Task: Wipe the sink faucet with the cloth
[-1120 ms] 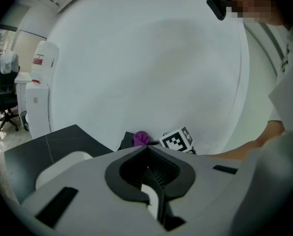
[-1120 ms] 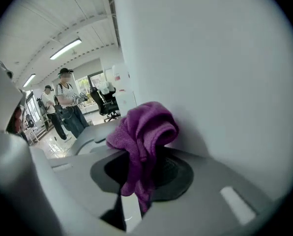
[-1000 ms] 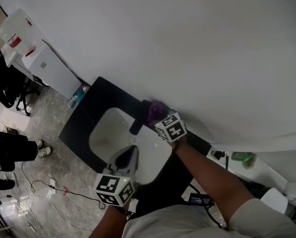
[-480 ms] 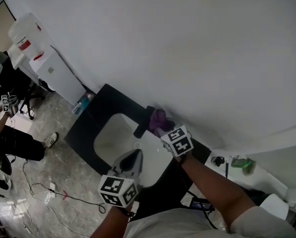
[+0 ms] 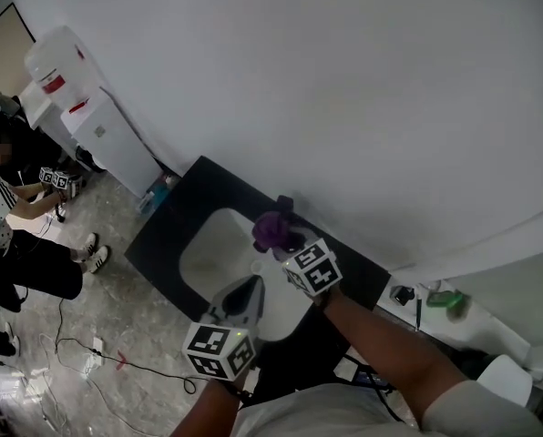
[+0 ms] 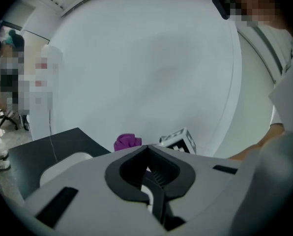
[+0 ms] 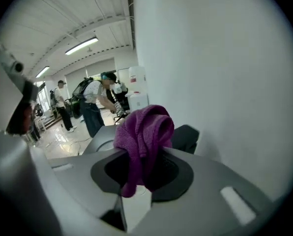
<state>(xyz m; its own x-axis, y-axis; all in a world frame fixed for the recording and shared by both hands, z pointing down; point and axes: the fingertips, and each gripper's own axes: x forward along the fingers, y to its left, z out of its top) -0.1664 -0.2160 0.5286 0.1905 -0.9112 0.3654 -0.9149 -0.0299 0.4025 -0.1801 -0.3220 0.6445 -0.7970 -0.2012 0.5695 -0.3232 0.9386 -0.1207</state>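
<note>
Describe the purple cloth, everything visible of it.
The purple cloth is a small, fuzzy, towel-like rag, bunched into soft folds. The right gripper is shut on it: one bunch stands up above the jaws and a tail hangs down between them. In the head view it sits at the back edge of the white sink, right by the dark faucet near the wall. Whether it presses on the faucet I cannot tell.

Faucet (image 5: 283, 206) — mostly hidden behind the purple cloth (image 5: 271, 230).
</note>
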